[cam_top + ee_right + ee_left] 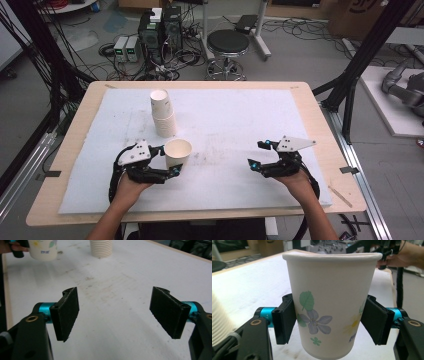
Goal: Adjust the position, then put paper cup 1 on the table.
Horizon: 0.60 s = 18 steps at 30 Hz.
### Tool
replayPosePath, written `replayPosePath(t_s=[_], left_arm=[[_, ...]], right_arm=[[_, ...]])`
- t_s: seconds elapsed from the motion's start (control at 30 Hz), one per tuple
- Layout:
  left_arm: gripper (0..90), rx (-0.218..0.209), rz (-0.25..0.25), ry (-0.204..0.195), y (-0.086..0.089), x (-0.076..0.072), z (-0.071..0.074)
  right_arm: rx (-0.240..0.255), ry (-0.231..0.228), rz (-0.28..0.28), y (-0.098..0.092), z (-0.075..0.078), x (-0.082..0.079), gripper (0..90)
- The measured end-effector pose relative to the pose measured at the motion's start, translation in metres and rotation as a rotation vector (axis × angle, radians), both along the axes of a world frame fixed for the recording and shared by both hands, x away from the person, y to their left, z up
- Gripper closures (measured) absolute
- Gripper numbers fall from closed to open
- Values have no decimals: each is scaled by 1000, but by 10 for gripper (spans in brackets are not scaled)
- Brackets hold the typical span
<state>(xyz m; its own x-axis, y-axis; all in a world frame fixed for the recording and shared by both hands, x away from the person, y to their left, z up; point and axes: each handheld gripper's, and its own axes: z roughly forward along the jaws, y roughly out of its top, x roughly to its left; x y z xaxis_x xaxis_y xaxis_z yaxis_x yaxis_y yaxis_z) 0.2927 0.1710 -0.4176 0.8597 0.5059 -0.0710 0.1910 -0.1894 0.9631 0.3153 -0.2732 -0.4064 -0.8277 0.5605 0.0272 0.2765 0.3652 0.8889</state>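
One paper cup (177,152) stands on the desk (240,125) between the left claw's (169,160) pads, which look barely apart from it; one cup stack (163,116) just behind; right claw (259,154) spread, empty.

High view: overhead, forward-down across whole table (310,107); gripper views: low, close along own jaws; all share paper cup (178,152) and cup stack (163,114).

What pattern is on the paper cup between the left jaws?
White paper cup with green leaves and purple flowers; clearest in the left gripper view.
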Motion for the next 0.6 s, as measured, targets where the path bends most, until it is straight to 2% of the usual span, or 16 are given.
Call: replayPosePath(t_s=[0.1,0.23,0.37,0.6], left_arm=[[320,-36,43,-7,13,-1,-1],[320,-73,107,-36,27,-3,-1],[319,-96,143,-55,36,-4,1],[317,-112,192,-82,47,-7,3]], right_arm=[[24,-3,-42,-5,-2,0,243],[37,-16,-69,-9,-3,0,243],[39,-11,-72,-10,-4,1,243],[44,-15,-70,-9,-2,2,243]])
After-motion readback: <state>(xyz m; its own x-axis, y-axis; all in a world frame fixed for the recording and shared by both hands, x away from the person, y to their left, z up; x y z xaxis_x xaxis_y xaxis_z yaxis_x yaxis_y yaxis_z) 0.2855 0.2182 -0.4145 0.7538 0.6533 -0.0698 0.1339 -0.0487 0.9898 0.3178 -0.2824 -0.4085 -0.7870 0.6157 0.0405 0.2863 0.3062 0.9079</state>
